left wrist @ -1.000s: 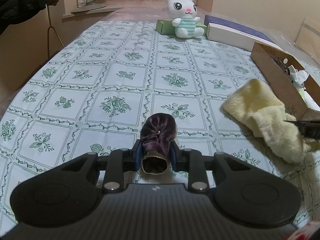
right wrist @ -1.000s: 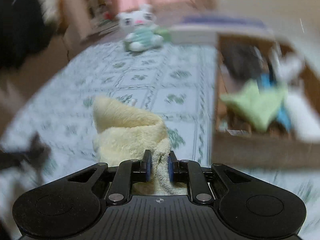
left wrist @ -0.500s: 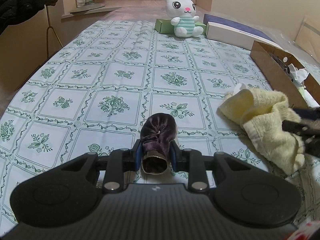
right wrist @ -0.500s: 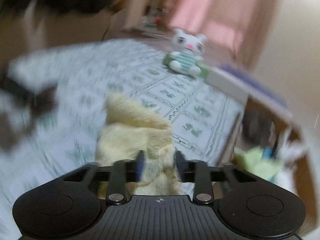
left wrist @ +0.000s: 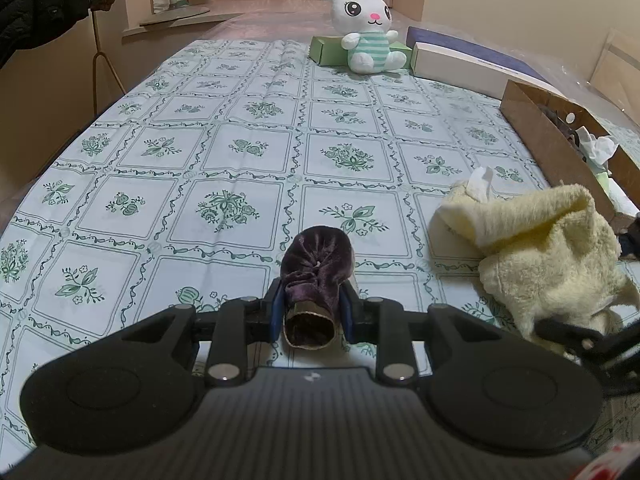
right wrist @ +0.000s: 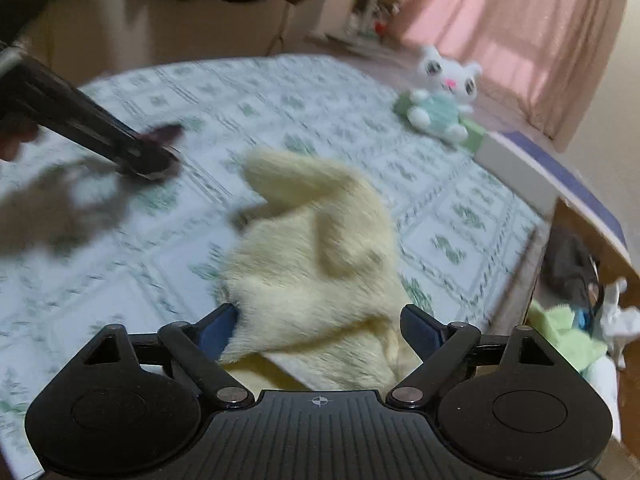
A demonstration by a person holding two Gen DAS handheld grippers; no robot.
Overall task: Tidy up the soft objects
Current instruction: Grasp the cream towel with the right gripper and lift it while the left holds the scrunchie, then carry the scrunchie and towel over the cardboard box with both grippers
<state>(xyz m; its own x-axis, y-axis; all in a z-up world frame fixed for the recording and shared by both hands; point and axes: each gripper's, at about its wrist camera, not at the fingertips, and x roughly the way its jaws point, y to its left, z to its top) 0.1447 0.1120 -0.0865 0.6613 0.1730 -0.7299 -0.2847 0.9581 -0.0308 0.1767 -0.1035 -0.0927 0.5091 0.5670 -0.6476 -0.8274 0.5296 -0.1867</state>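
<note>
My left gripper (left wrist: 312,312) is shut on a dark purple velvet pouch (left wrist: 316,276) whose rounded end rests on the patterned tablecloth (left wrist: 224,148). A crumpled pale yellow towel (left wrist: 544,256) lies to its right. In the right wrist view that yellow towel (right wrist: 320,264) sits between the blue pads of my right gripper (right wrist: 320,328), whose jaws are opening wide and no longer press on it. The left gripper (right wrist: 152,160) with the purple pouch shows blurred at the left there.
A white plush rabbit (left wrist: 366,28) sits at the far end against a green box (left wrist: 326,50) and a long white box (left wrist: 468,66). A cardboard box (left wrist: 560,152) of cloths and tissue stands on the right. A dark coat (left wrist: 36,4) hangs at far left.
My right gripper rolled and opened off the yellow towel, which slumped into a heap on the cloth. The left gripper and its pouch have not moved.
</note>
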